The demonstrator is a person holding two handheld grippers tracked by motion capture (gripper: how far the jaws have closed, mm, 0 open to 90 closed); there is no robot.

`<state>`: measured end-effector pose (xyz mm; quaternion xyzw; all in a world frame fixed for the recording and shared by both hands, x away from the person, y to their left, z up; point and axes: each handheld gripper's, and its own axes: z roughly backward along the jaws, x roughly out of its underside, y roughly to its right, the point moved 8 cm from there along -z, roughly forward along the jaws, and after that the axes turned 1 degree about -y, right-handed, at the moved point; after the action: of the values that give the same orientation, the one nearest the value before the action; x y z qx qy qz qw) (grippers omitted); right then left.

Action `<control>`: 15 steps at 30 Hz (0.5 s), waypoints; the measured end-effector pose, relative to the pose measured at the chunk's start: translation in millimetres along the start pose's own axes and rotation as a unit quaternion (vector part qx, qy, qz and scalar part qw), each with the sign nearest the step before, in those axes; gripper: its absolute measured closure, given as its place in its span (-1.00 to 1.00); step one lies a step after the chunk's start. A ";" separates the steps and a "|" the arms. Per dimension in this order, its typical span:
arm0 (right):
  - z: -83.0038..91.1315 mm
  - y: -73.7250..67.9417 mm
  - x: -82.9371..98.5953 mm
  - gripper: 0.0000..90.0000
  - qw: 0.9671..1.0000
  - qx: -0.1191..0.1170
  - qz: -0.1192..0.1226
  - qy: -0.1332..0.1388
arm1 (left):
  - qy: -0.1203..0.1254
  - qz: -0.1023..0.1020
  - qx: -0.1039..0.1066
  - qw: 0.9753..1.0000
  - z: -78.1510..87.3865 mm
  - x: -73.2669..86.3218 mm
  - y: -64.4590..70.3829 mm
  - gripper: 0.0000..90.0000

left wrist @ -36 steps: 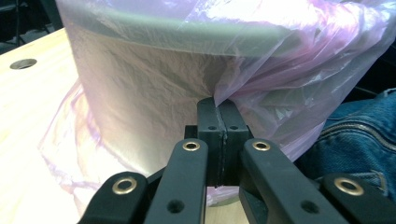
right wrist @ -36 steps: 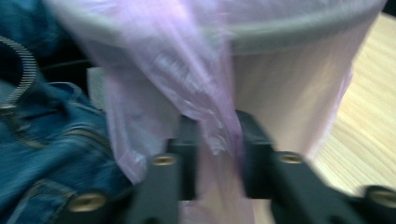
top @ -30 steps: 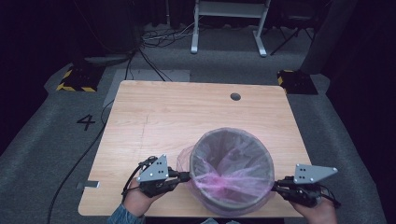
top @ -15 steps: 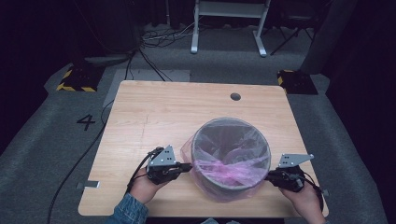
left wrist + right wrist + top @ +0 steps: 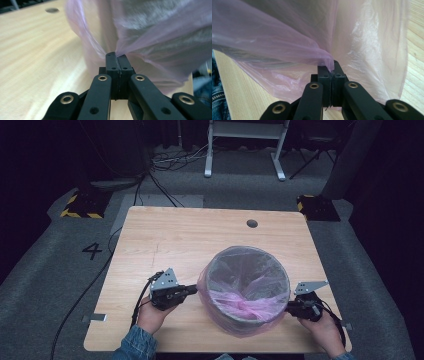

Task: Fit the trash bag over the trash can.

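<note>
Near the table's (image 5: 165, 235) front edge, the left gripper (image 5: 194, 290) and right gripper (image 5: 288, 308) each pinch the pink bag (image 5: 218, 307) lining the bin (image 5: 248, 276).

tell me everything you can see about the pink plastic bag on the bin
The thin, translucent pink plastic bag lines a round grey bin on the wooden table. Its top is folded out over the rim and hangs down the outside wall; loose film bunches at the bottom inside. The left gripper and right gripper each pinch a fold of it on opposite sides.
</note>
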<state>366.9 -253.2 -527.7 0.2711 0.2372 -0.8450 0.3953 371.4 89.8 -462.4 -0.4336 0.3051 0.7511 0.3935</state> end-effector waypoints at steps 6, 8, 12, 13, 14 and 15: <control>10.5 0.9 -9.9 0.88 1.000 0.016 0.000 0.023 | -0.067 0.000 -0.008 0.998 -16.9 11.9 -6.8 1.00; 16.6 -3.0 -15.6 0.88 0.999 0.030 0.013 0.032 | -0.089 0.006 0.022 0.996 -24.7 19.6 2.2 1.00; 17.3 -6.8 -18.1 0.88 0.999 0.037 0.024 0.022 | -0.156 -0.041 0.008 0.987 -34.8 38.7 18.1 1.00; 14.1 -5.5 -15.5 0.88 0.999 0.032 0.018 0.015 | -0.163 -0.041 0.007 0.986 -35.1 41.6 19.1 1.00; 10.7 -3.8 -12.3 0.89 0.999 0.030 0.011 0.006 | -0.164 -0.037 0.010 0.986 -34.6 43.5 19.1 1.00; 7.4 -3.1 -9.0 0.92 1.000 0.025 0.004 -0.002 | -0.163 -0.029 0.011 0.986 -33.2 45.5 17.9 1.00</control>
<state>367.3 -251.1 -515.9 0.2803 0.2144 -0.8495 0.3922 355.4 69.0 -515.4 -0.3093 0.2325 0.7966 0.4644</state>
